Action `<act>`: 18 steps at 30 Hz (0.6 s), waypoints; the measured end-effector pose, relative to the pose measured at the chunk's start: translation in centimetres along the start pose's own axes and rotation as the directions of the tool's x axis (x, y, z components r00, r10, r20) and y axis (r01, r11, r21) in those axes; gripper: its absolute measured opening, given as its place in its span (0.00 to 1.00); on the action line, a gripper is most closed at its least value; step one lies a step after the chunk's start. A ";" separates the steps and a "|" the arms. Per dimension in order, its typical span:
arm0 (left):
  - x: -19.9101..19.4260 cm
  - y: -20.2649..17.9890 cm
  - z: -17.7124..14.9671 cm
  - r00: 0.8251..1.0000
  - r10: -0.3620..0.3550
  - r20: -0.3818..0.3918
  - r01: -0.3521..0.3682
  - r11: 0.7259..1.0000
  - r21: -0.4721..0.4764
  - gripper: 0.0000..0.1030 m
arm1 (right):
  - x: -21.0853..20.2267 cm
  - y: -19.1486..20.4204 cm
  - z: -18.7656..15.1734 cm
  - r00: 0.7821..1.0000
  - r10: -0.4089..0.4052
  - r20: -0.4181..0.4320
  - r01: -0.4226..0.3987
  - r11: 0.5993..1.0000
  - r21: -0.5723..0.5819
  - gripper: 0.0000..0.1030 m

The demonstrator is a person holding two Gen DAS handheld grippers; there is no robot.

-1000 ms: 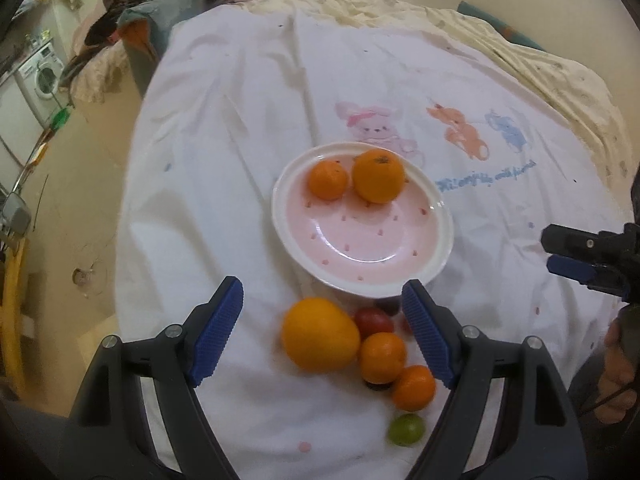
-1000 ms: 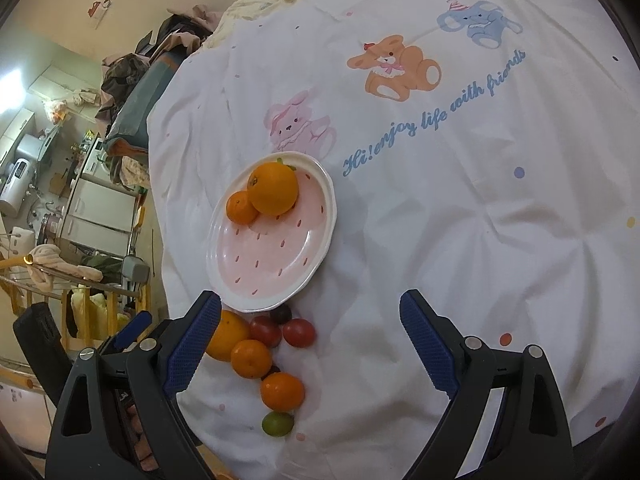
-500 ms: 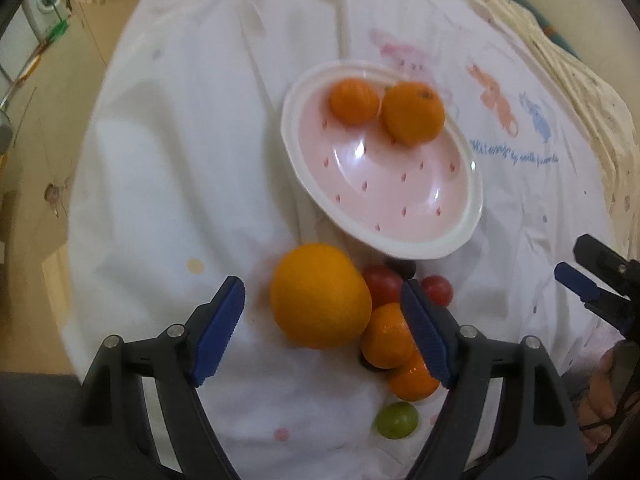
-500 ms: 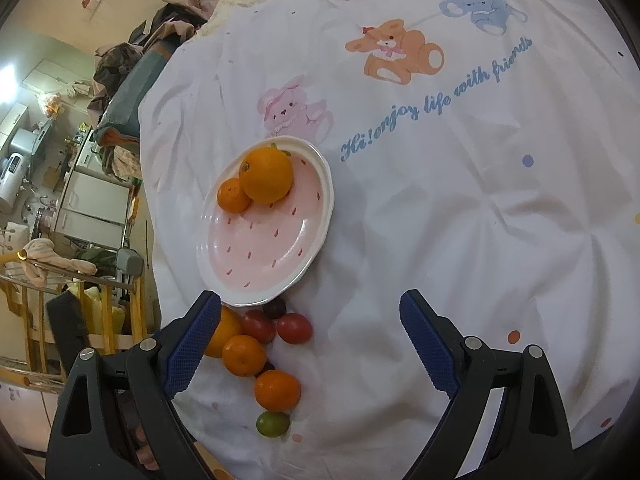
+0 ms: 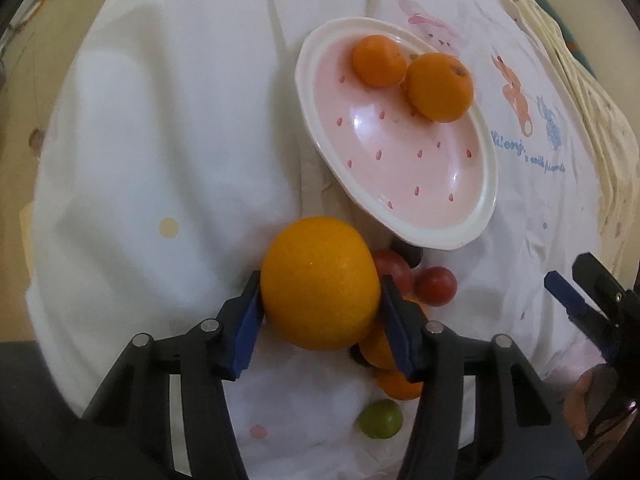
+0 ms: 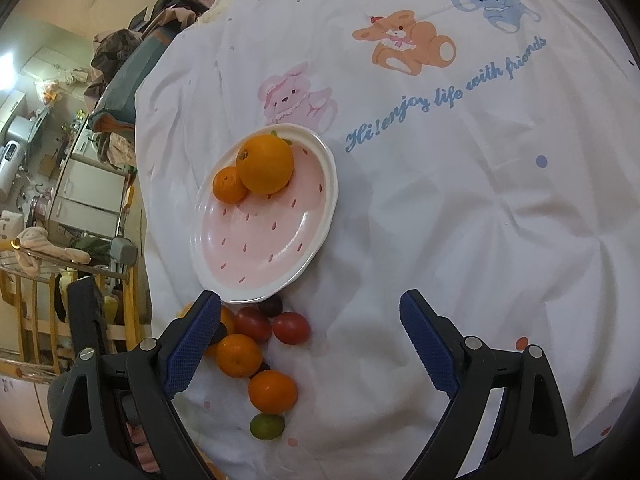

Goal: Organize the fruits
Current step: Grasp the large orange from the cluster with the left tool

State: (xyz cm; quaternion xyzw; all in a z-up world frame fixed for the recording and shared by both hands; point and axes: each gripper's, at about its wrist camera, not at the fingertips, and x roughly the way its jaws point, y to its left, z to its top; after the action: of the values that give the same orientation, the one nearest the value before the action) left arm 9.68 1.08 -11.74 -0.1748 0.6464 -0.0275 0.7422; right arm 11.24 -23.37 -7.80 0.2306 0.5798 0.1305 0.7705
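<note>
One large orange sits between the closing jaws of the left gripper, its pads at the peel. Next, I judge: lift it to the plate just ahead. The right gripper hangs wide, empty.

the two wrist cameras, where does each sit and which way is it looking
Left wrist: on the left claw, looking steeply down at the big orange between its closing pads; a hand shows at right.
Right wrist: on the right claw, open, angled down over the sheet; fingers show at lower left.
Shared: the pink plate with two oranges, and the green fruit.
</note>
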 end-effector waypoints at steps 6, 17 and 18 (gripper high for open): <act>-4.4 0.1 -0.1 0.987 0.057 0.152 -0.063 0.997 0.036 0.49 | 0.5 -0.2 -0.5 1.000 -0.011 -0.022 0.011 1.000 -0.003 0.90; -6.3 1.3 0.7 0.982 0.032 0.187 -0.033 0.999 0.002 0.49 | 3.6 3.5 -2.5 0.979 0.031 -0.201 -0.065 0.984 -0.166 0.73; -6.2 1.0 0.5 0.982 0.034 0.188 -0.034 0.999 -0.001 0.49 | 4.0 4.2 -2.8 0.975 0.010 -0.223 -0.057 0.977 -0.208 0.67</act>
State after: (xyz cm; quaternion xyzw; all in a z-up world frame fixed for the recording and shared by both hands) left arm 9.01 3.78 -6.04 -0.1646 0.5762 0.0010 0.8005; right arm 10.04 -17.34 -9.58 0.1405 0.6406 0.2297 0.7191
